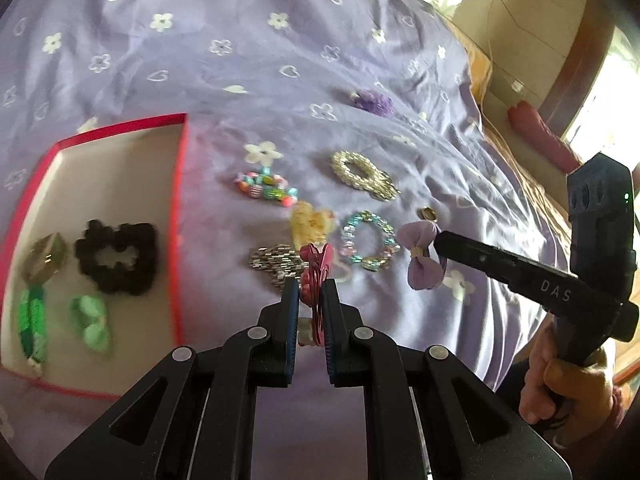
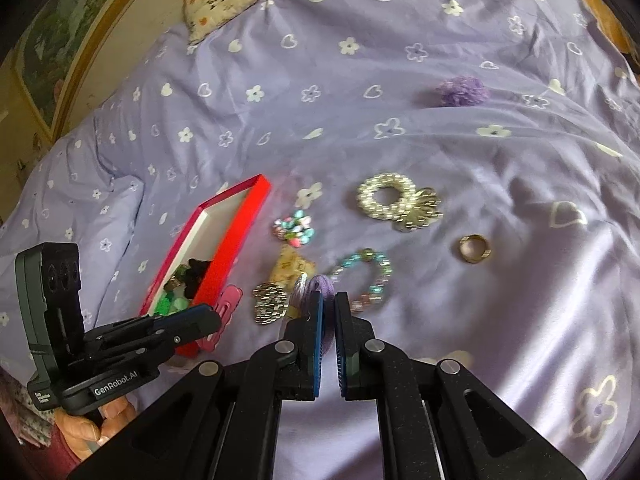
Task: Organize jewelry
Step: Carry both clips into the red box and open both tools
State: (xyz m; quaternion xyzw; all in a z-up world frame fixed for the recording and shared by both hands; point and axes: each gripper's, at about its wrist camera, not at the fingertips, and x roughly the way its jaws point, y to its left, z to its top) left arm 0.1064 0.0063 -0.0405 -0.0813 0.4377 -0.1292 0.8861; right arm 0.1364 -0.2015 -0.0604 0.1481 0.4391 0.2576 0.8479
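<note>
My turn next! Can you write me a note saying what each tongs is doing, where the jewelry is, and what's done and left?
Left tongs: shut on the pink butterfly hair clip, lifted beside the red cardboard box.
Right tongs: shut on the lilac fabric bow hair tie.
Done: black scrunchie and green pieces are in the box.
Left on the purple bedspread: pearl bracelet, pastel bead bracelet, colourful bead cluster, silver chain bracelet, yellow heart piece, gold ring, purple fluffy pompom.
Next, probably: drop both held pieces in the box.
</note>
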